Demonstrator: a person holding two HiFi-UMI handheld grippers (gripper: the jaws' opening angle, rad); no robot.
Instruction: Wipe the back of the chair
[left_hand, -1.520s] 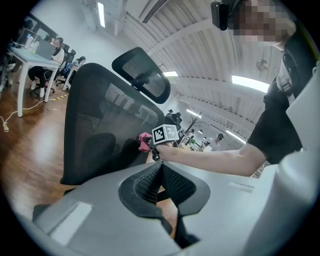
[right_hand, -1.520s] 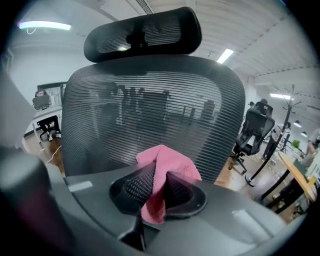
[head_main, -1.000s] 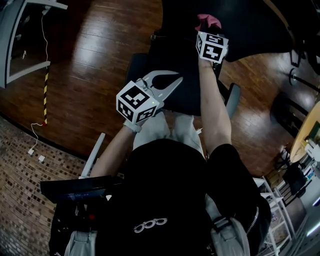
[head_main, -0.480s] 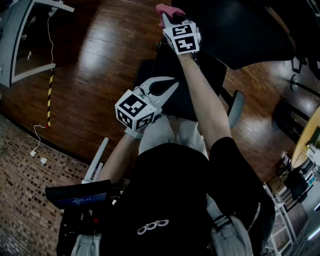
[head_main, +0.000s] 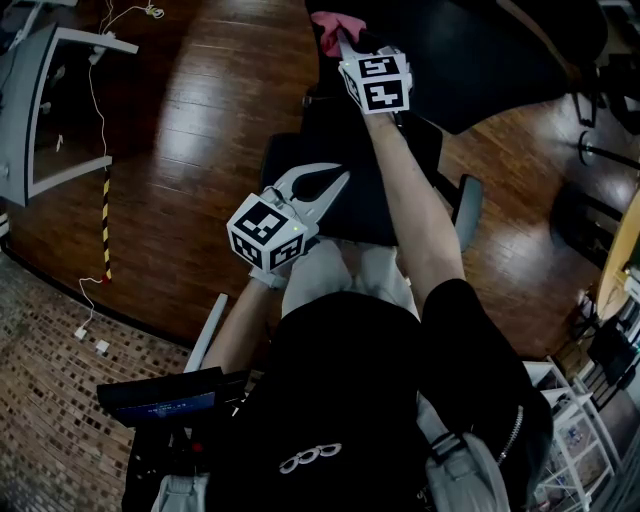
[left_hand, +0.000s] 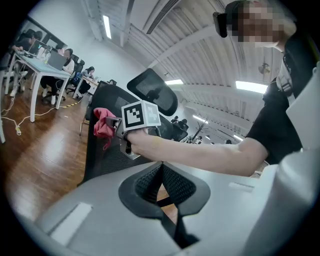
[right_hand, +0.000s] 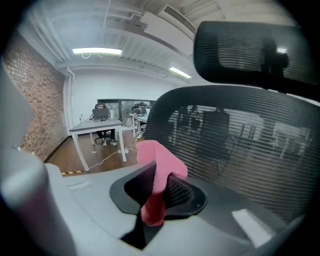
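Note:
The black mesh office chair's back (head_main: 470, 70) stands in front of me, and the chair's headrest (right_hand: 250, 50) shows above the chair's mesh back (right_hand: 240, 145) in the right gripper view. My right gripper (head_main: 341, 40) is stretched out to the left edge of the back, shut on a pink cloth (head_main: 328, 26). The cloth (right_hand: 159, 175) is pinched between the pads and sticks up beside the mesh. My left gripper (head_main: 340, 178) hangs lower, over the chair seat (head_main: 300, 140), shut on nothing. From the left gripper view the pink cloth (left_hand: 103, 125) rests against the chair back (left_hand: 105, 155).
A white desk (head_main: 40, 110) and a yellow-black striped strip (head_main: 105, 215) lie to the left on the wood floor, with a loose cable (head_main: 92, 80). White shelves (head_main: 570, 430) stand at the lower right. People sit at desks (left_hand: 55, 62) far off.
The right gripper has carried the pink cloth leftwards along the top of the chair back. The left gripper has barely moved.

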